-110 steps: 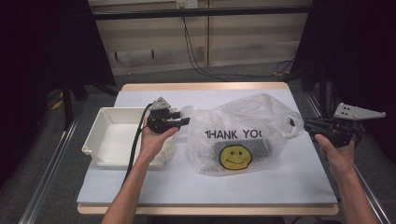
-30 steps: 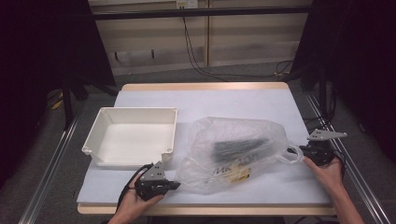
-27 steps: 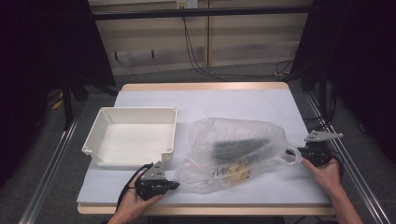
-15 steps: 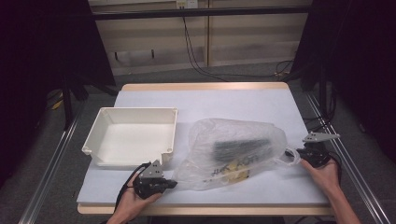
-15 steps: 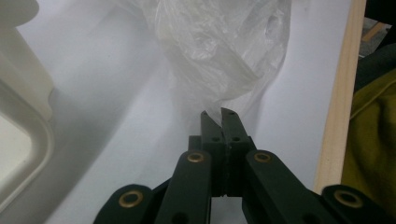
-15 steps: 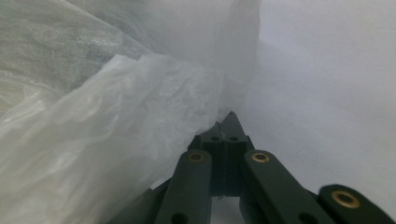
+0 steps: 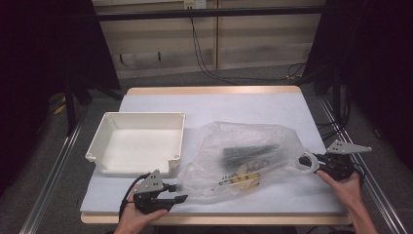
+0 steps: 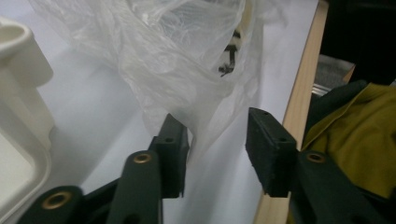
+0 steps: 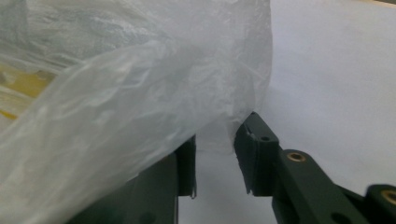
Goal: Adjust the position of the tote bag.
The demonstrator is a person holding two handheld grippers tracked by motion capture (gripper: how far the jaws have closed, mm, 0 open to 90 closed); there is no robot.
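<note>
High view: clear crinkly plastic bag (image 7: 243,158) with dark and yellow items inside lies on the table (image 7: 234,105), between left gripper (image 7: 176,193) and right gripper (image 7: 307,160); white plastic tray (image 7: 136,146) beyond the left jaws.

Left gripper view: jaws have just been opening, bag corner (image 8: 201,135) loose between them, pads not pressing.

Right gripper view: jaws also just opening, film (image 9: 215,133) in the gap, released.

Bag looks light, floppy, slippery; pinch bunched film at the corners.
</note>
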